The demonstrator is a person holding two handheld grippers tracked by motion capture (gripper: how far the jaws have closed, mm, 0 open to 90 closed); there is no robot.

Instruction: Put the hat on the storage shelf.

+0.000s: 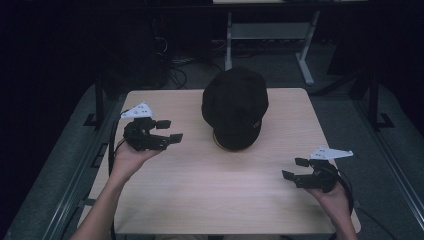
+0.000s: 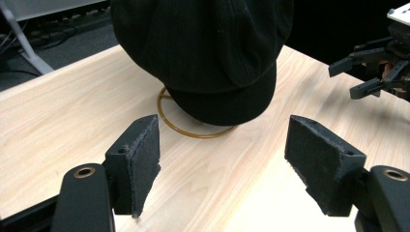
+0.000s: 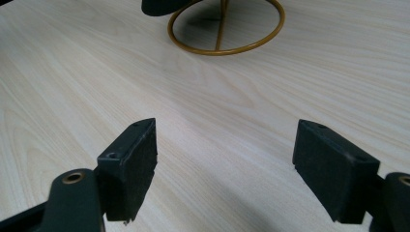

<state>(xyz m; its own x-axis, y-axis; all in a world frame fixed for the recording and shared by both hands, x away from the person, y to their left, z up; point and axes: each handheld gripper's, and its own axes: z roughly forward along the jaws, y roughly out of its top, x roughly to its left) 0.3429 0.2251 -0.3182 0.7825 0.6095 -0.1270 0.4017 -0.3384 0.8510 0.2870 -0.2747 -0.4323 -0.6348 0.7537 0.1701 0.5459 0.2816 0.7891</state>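
Observation:
A black cap (image 1: 234,107) rests on a gold wire stand in the middle of the light wooden table (image 1: 200,200). In the left gripper view the cap (image 2: 203,48) hangs over the stand's round base ring (image 2: 193,135). My left gripper (image 1: 171,130) is held above the table's left side, pointing at the cap, and its jaws (image 2: 222,154) are open with nothing between them. My right gripper (image 1: 293,168) sits low at the table's front right, open and holding nothing (image 3: 225,159); ahead of it lies the ring (image 3: 217,52). The left gripper view also catches the right gripper (image 2: 358,77) farther off.
Bare tabletop lies between the two grippers and in front of the cap. Beyond the table's far edge a white desk frame (image 1: 305,60) and cables (image 1: 175,75) stand on the dark floor. Metal rails (image 1: 75,185) run along both sides of the table.

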